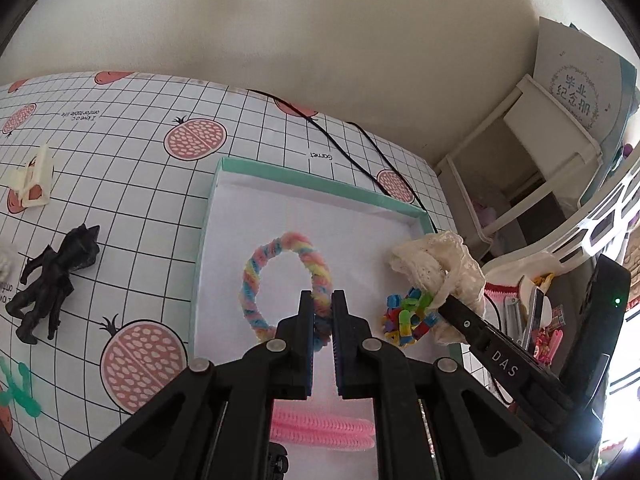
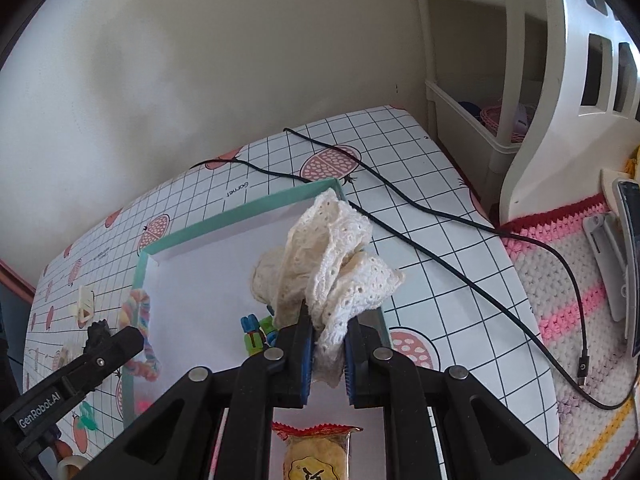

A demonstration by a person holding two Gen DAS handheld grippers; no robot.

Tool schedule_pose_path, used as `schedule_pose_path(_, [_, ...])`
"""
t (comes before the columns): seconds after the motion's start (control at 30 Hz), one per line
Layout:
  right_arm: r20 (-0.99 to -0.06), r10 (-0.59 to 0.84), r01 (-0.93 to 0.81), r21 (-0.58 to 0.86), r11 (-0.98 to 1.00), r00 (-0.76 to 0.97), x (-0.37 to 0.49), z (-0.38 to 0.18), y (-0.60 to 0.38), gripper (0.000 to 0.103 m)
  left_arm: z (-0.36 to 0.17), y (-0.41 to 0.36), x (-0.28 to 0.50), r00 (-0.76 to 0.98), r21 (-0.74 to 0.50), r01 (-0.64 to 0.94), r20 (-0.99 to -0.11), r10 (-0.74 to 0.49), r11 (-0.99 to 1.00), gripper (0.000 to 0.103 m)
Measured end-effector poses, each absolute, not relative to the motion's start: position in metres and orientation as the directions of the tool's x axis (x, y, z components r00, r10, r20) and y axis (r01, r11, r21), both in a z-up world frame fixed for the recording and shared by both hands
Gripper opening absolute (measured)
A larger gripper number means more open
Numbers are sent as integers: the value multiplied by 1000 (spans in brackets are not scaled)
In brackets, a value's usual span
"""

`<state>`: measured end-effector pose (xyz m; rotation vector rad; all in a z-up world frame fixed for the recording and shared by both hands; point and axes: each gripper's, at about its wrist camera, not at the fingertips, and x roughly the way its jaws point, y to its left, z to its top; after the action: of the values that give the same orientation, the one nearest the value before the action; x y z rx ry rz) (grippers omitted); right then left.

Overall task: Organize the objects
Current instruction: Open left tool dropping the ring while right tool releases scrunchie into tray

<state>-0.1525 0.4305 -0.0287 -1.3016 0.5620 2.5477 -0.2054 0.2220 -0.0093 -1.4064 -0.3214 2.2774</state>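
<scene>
The left gripper (image 1: 323, 300) pinches a twisted chenille ring (image 1: 286, 280), a fuzzy loop striped in pink, yellow, blue and white, gripped at its 4 o'clock side while the rest lies on the white floor of a shallow tray (image 1: 256, 216) with a mint-green rim. The right gripper (image 2: 327, 330) is pressed onto a crumpled piece of cream eyelet lace (image 2: 332, 256), bunched and frilly, held above the tray's edge at 3 o'clock in the left wrist view. Just below the lace, inside the tray, sits a small heap of bright plastic clips (image 1: 406, 318) in blue, green, yellow and red. At the tray's 6 o'clock end lies a pink ridged piece (image 1: 320, 428), partly hidden. On the grid-patterned worktop (image 1: 132, 152), at 9 o'clock from the tray, lies a black figurine (image 1: 52, 280); a cream hair clip (image 1: 34, 180) lies at 10 o'clock. A black cable (image 2: 440, 216) crosses the worktop past the tray.
</scene>
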Motion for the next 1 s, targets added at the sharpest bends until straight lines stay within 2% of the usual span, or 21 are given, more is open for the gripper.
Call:
schedule_pose_path(0.37, [-844, -3, -350, 225, -909, -537, -158, -44, 419, 13, -23, 217, -212, -356, -421, -207, -808, 469, -883, 8])
schedule_pose_path(0.77, [-872, -30, -379, 243, -893, -489, -158, -44, 424, 19, -31, 209, -217, -317, -435, -172, -825, 467, -884, 9])
schedule_pose_path(0.8, [-875, -30, -381, 242, -892, -484, -158, -44, 424, 20, -32, 208, -217, -309, -434, -169, -829, 466, -885, 12])
schedule_pose_path(0.9, [-884, -30, -396, 238, -887, -466, -159, -43, 426, 25, -34, 206, -218, -293, -435, -153, -838, 461, -887, 32])
schedule_pose_path(1.0, [-893, -29, -405, 232, -884, -449, -159, -40, 428, 29, -34, 205, -219, -283, -433, -148, -843, 457, -889, 34])
